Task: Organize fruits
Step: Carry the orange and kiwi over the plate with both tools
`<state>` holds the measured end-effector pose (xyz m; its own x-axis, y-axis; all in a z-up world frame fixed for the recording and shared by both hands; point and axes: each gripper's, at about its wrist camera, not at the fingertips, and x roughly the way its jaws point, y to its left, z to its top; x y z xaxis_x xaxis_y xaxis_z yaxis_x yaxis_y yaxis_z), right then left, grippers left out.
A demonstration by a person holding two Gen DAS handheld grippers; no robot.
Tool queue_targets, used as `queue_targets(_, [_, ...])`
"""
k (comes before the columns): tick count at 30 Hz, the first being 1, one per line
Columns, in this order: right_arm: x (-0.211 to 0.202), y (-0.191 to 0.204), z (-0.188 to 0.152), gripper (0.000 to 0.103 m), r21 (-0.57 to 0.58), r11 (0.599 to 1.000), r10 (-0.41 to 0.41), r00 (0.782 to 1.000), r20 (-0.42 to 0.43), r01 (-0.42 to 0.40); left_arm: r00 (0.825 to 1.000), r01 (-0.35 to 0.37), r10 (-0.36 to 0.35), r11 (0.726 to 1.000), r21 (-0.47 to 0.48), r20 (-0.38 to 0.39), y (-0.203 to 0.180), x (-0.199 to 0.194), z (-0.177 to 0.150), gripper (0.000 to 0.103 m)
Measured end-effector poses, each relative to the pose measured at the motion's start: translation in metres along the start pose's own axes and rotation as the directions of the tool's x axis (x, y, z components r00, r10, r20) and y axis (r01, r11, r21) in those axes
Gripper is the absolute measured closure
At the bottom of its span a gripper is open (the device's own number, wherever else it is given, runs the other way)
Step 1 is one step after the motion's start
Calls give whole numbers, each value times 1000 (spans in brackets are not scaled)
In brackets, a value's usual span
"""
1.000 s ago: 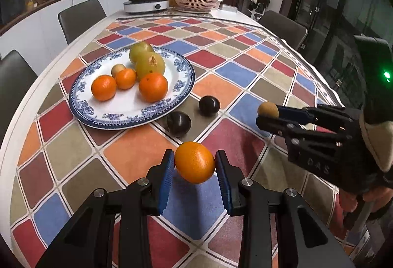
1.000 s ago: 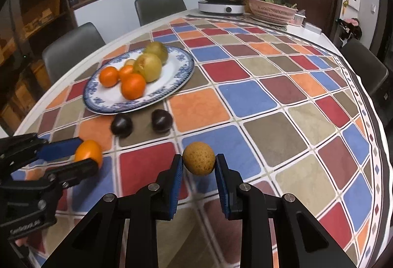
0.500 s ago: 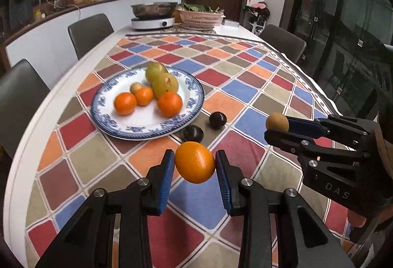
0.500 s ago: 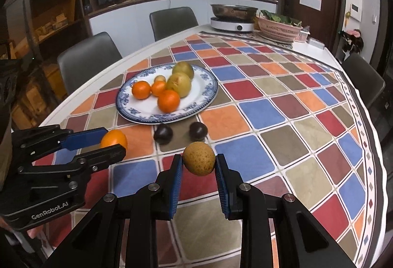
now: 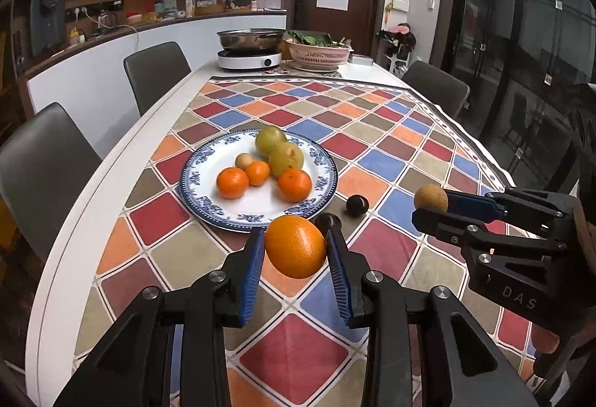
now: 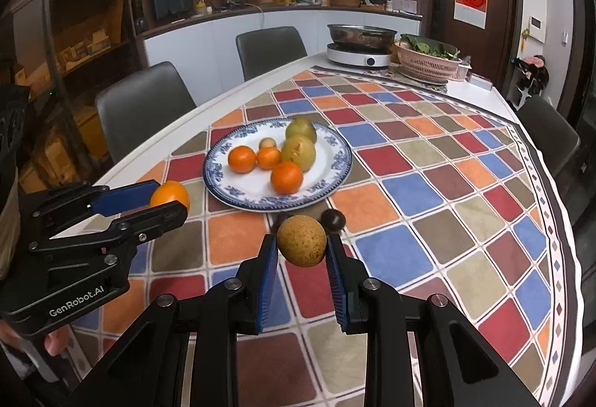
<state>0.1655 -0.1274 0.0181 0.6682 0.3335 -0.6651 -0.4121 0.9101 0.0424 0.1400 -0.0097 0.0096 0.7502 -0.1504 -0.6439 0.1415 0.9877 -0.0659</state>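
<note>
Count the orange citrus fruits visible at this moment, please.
4. Three sit on the blue-rimmed plate: left, middle, right. The fourth, a larger orange, is clamped in the left gripper. None appears hidden.

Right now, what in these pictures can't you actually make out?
- Left wrist view: one dark round fruit is half hidden behind the orange in the left hand-held gripper.
- Right wrist view: the same fruit barely shows behind the speckled brown fruit in the right hand-held gripper.
- Both views: the shelf items are too small to identify.
</note>
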Motion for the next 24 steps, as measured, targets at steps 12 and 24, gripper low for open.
queue_targets(12, [-2, 25, 14, 75, -13, 1000, 10, 1000, 16, -10, 1000, 1, -1, 999, -33, 15, 26, -8, -1, 69])
queue_targets(24, [18, 44, 30, 75, -40, 999, 18, 1000, 3, -18, 1000, -13, 13, 999, -33, 15, 54, 3, 9, 69])
